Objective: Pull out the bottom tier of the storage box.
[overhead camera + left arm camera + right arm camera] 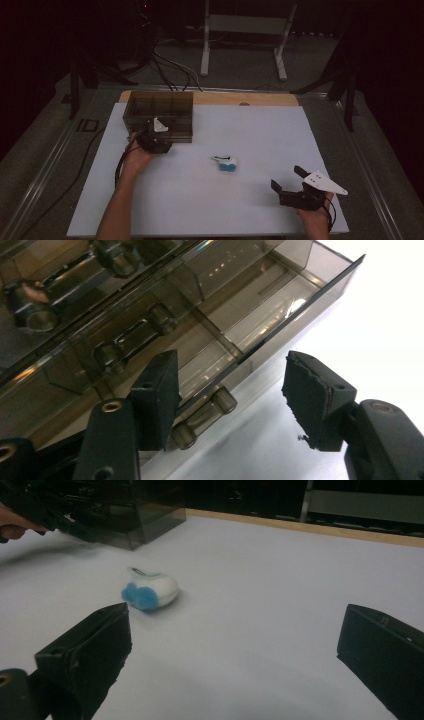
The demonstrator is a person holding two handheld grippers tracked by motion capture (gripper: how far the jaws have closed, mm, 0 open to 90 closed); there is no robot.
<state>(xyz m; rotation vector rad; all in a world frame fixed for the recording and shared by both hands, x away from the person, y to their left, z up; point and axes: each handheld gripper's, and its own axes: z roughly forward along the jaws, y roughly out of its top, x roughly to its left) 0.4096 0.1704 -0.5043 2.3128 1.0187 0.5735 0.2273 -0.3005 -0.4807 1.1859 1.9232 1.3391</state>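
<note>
Smoked-plastic walls of the compartment box [158, 106] stand at the white table's [260, 135] far left; the left gripper [230, 400] sits at its front edge, jaws spread on either side of that wall, pads seemingly not pressing it. The right gripper [290, 181] rests near the right corner, jaws wide and empty; a small blue-and-white object [149, 590], perhaps a toy, lies between the two.

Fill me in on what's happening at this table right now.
A person works at a white table with a gripper in each hand. The left gripper is at the front edge of a smoky, see-through compartment box, its jaws apart with the box's front wall between them; whether they press on it I cannot tell. The right gripper rests near the table's front right, jaws wide open and empty, facing a small blue-and-white object that lies alone mid-table.
</note>
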